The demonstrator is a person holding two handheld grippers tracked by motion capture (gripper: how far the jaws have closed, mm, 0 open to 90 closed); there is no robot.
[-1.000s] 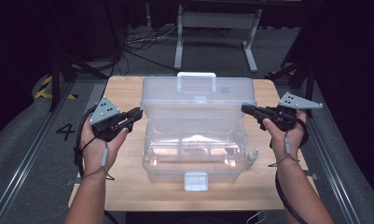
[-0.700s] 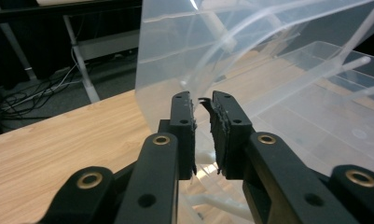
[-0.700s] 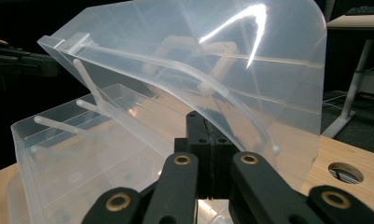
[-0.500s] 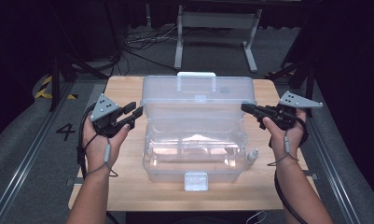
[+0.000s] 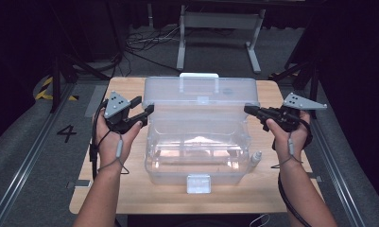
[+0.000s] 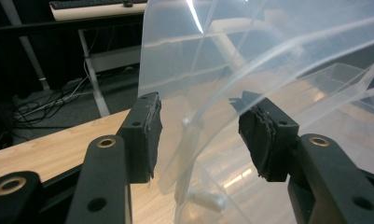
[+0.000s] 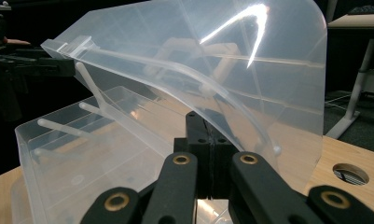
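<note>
High view: clear box [image 5: 196, 156] lies crosswise, lid [image 5: 201, 92] raised at far edge.

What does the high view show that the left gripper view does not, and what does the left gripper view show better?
The high view takes in the whole clear plastic box on the wooden table, its white front latch, the white handle on the raised lid, and the right gripper shut at the lid's right edge. The left gripper view shows the left gripper up close: its jaws have just been opening, and the lid's edge stands between the pads, untouched. Both show the lid, box and table.
</note>
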